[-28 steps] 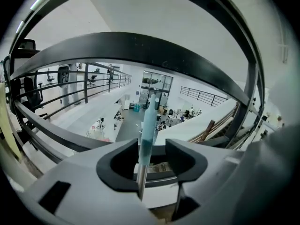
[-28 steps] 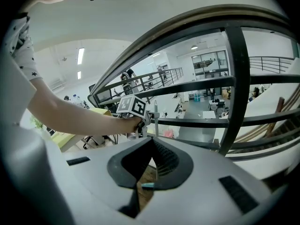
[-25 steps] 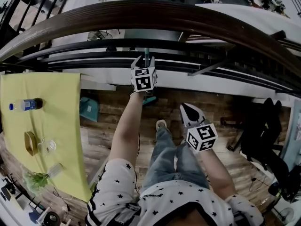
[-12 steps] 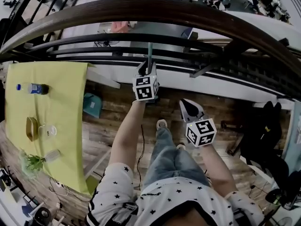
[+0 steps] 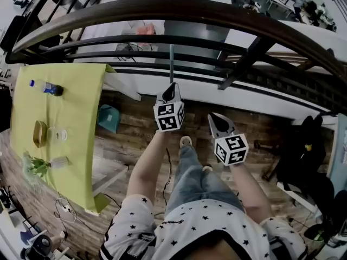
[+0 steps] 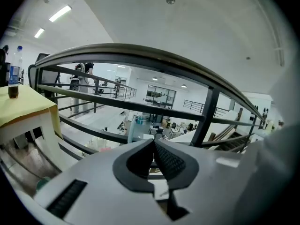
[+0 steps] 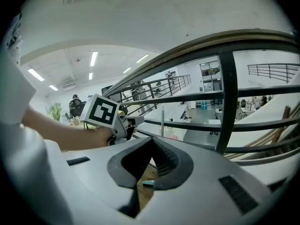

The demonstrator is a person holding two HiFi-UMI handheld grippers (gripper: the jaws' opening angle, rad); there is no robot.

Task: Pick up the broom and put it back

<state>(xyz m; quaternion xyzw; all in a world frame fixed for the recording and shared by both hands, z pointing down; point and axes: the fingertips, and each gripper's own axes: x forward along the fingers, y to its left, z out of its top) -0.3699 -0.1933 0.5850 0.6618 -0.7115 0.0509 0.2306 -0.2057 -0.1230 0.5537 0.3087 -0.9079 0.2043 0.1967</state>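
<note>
My left tool point(image 5: 171, 86) has its jaws pressed together on nothing. The broom point(image 5: 171, 63) stands upright just beyond its tips, its thin handle leaning on the bars of the railing point(image 5: 162, 39). I judge the rail props it there, so it needs no grip from me. My right tool point(image 5: 213, 118) is likewise closed and empty, held lower beside the left because nothing here calls for it.

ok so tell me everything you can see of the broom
Only the broom handle shows: a thin, straight, pale grey-green pole, standing about upright across the dark railing bars. Its lower part and head are hidden behind the left gripper, whose jaws are shut just short of it, gripping nothing.
</note>
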